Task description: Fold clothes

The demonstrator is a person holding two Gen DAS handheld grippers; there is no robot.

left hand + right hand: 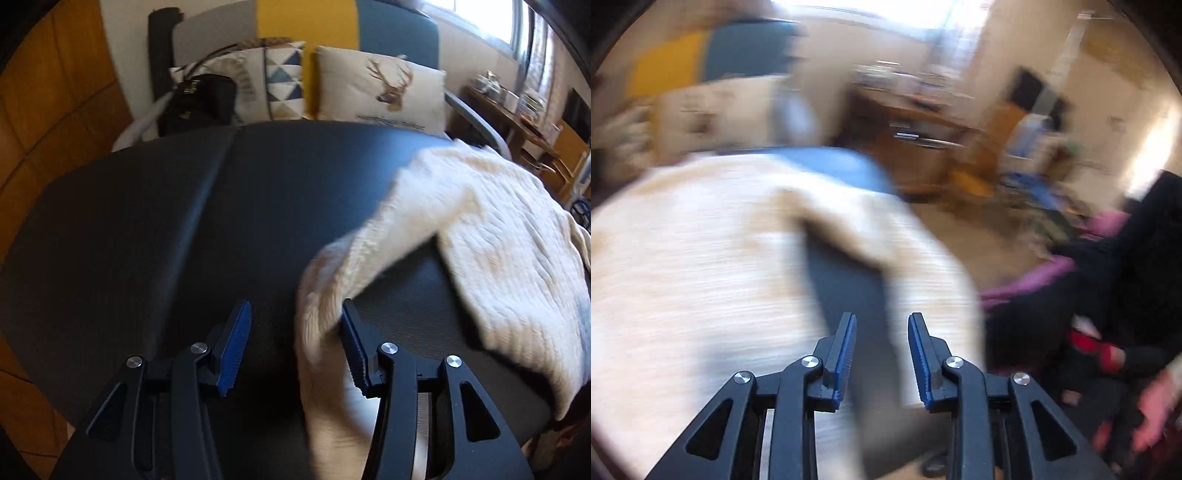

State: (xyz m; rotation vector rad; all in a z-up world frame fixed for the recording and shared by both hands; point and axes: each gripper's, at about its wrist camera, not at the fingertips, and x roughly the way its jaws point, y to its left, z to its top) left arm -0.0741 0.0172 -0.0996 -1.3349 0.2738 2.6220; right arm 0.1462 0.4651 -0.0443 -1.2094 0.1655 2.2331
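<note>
While your left gripper (295, 347) stands spread, a sleeve (325, 295) of the cream sweater (498, 251) runs between its fingers at lower centre, draped against the right one and not pinched. The sweater lies on the dark worktop (184, 229), filling the right of the left view, so the sleeve is likely presented for a grasp. Your right gripper (882, 354) is likewise spread and holds nothing; cream cloth fills the blurred left of its view. A black bag (195, 103) sits upper left; its contents cannot be seen.

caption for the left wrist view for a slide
Open left gripper with a cream knit sweater sleeve draped between its jaws over the dark table.
</note>
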